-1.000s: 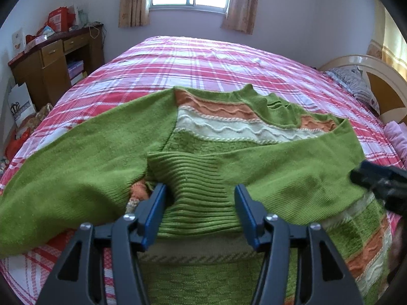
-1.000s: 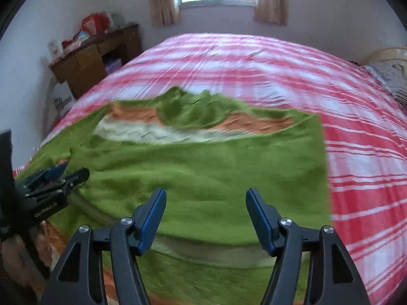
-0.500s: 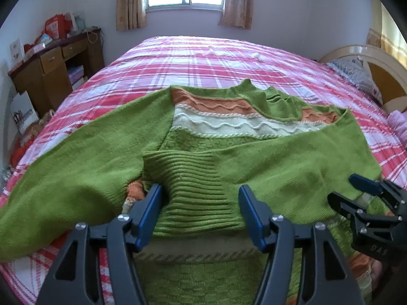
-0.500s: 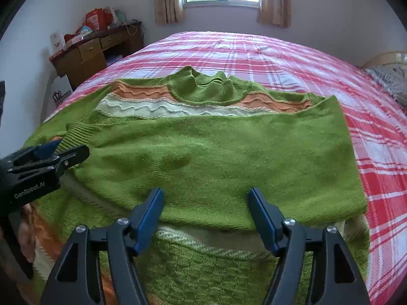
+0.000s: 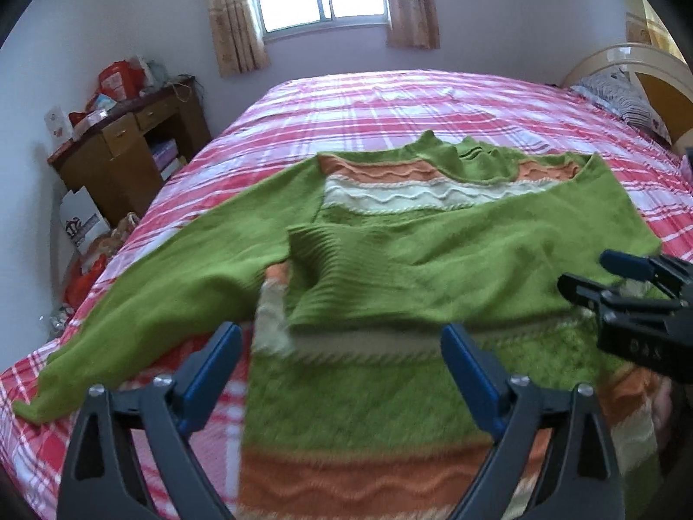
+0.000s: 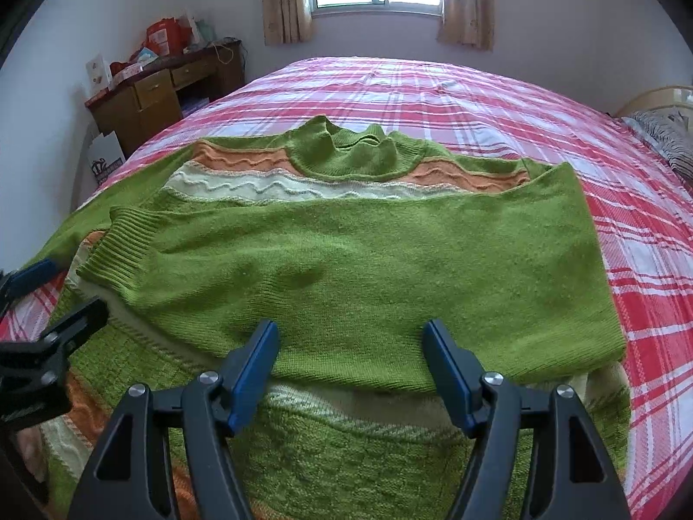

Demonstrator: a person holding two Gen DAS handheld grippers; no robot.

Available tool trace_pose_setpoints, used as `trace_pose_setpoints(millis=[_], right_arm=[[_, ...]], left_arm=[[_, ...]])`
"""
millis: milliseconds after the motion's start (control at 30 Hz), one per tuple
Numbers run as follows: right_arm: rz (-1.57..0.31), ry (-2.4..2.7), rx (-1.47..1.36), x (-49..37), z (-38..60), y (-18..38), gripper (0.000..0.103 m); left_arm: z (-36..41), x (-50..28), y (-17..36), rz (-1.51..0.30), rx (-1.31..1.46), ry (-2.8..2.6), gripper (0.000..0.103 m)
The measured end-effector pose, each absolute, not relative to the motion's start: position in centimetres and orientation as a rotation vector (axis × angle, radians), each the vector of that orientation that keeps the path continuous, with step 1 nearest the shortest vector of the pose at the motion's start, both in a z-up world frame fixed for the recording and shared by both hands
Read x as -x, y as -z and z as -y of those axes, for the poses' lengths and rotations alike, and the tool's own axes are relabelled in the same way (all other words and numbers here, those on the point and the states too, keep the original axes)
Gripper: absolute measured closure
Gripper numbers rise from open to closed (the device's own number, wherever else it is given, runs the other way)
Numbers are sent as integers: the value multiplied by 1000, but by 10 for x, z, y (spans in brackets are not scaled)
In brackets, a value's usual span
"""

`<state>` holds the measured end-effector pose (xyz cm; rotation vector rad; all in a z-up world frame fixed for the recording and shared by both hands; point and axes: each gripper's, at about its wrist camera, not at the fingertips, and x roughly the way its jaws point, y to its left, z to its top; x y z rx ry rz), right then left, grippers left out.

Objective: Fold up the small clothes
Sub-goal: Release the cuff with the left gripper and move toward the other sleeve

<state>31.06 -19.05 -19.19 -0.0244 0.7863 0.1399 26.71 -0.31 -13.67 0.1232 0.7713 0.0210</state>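
A green knit sweater point(image 5: 433, 260) with orange and white wavy stripes lies flat on the bed, also in the right wrist view point(image 6: 368, 268). Its right sleeve is folded across the chest, ribbed cuff point(image 5: 329, 268) toward the left. The left sleeve point(image 5: 151, 294) stretches out to the left. My left gripper point(image 5: 340, 346) is open and empty, above the sweater's lower body near the cuff. My right gripper point(image 6: 351, 346) is open and empty, at the folded sleeve's near edge. Each gripper shows in the other's view: right point(image 5: 606, 277), left point(image 6: 52, 290).
The bed has a red and white plaid sheet point(image 6: 476, 99). A wooden desk point(image 5: 125, 156) with clutter stands at the left by the wall. A headboard and pillow point(image 5: 619, 91) are at the right. A window with curtains is at the far wall.
Both grippers have pulled back toward the sweater's hem and risen. The left gripper has moved off the cuff, which now lies ahead of it. The folded sleeve lies still.
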Motion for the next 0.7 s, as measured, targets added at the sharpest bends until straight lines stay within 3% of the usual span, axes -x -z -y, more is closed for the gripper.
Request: trace_pose_setpoints(millis=[433, 700], right_arm=[[-785, -141, 23, -310, 190, 191, 33], [-785, -141, 22, -310, 190, 191, 33]], left_arm=[[-36, -241, 141, -812, -67, -96, 8], [-92, -213, 117, -743, 72, -228, 8]])
